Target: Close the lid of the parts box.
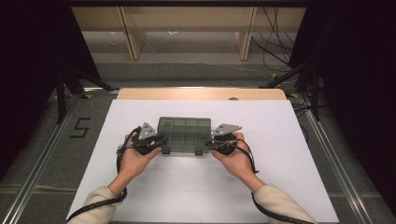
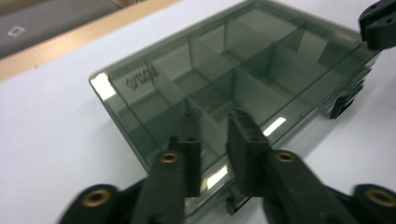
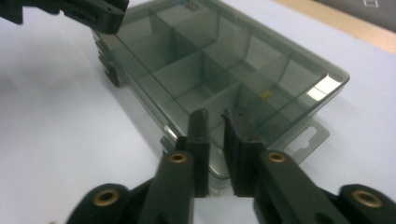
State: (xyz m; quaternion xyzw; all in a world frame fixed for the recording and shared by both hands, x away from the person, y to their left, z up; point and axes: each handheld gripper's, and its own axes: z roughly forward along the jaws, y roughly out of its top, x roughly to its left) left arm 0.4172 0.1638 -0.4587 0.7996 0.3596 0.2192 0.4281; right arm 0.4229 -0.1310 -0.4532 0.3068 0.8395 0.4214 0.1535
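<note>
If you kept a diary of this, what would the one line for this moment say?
left gripper: nearly closed, at box's near-left corner | right gripper: nearly closed, at near-right corner | compartment box: lid shut, on white table

Recording lab or test bay. White sheet (image 1: 196,186) laid over wooden tabletop (image 1: 201,94); grey carpet marked "5" (image 1: 80,127); floor rails (image 1: 42,158); loose cables (image 1: 275,46) trailing; black curtains (image 1: 28,70) either side.

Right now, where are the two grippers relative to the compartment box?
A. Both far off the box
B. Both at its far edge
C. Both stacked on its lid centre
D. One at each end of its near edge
D: the left gripper and right gripper flank the smoky compartment box at its near corners.
</note>
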